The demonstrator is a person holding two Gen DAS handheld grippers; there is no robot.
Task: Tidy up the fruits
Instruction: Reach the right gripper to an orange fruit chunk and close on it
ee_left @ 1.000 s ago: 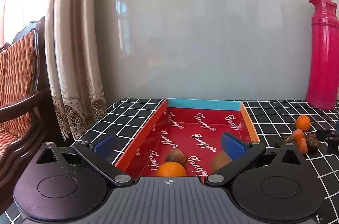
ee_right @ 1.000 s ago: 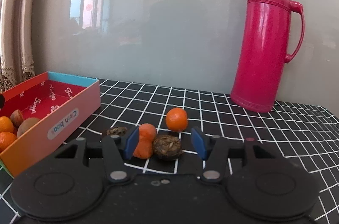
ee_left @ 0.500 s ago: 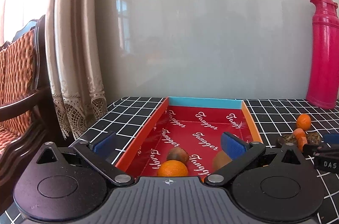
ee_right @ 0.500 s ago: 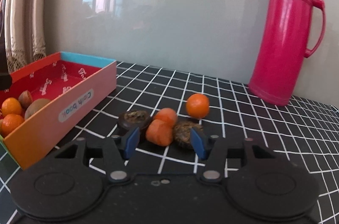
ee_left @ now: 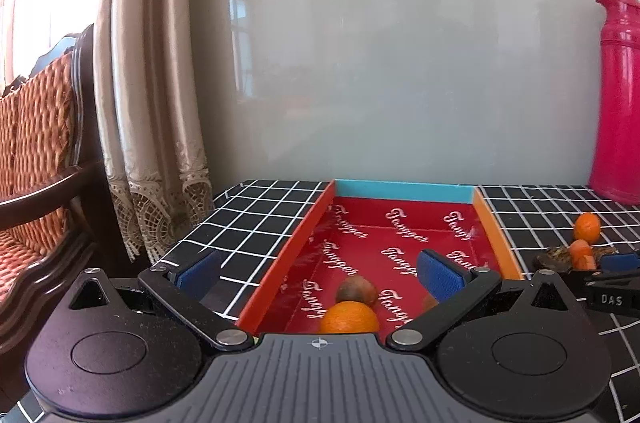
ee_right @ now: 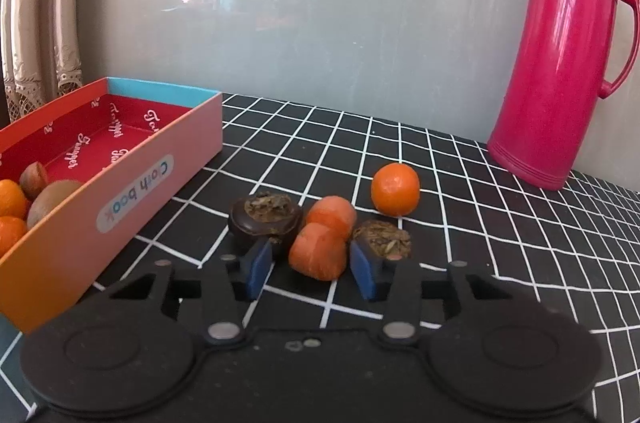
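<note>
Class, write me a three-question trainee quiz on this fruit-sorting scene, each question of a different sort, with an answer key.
1. True or false: the pink flask lies on its side.
2. Which fruit sits between the fingers of the right claw? A) round orange B) near orange piece C) kiwi
3. Fill in: the left claw hovers over the red ____.

Key: 1 false, it stands upright. 2 B; the jaws are closing. 3 box.

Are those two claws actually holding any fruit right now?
Not yet. The right claw is closing around the nearer orange carrot-like piece, pads not pressing. The left claw hangs open over the red box.
</note>
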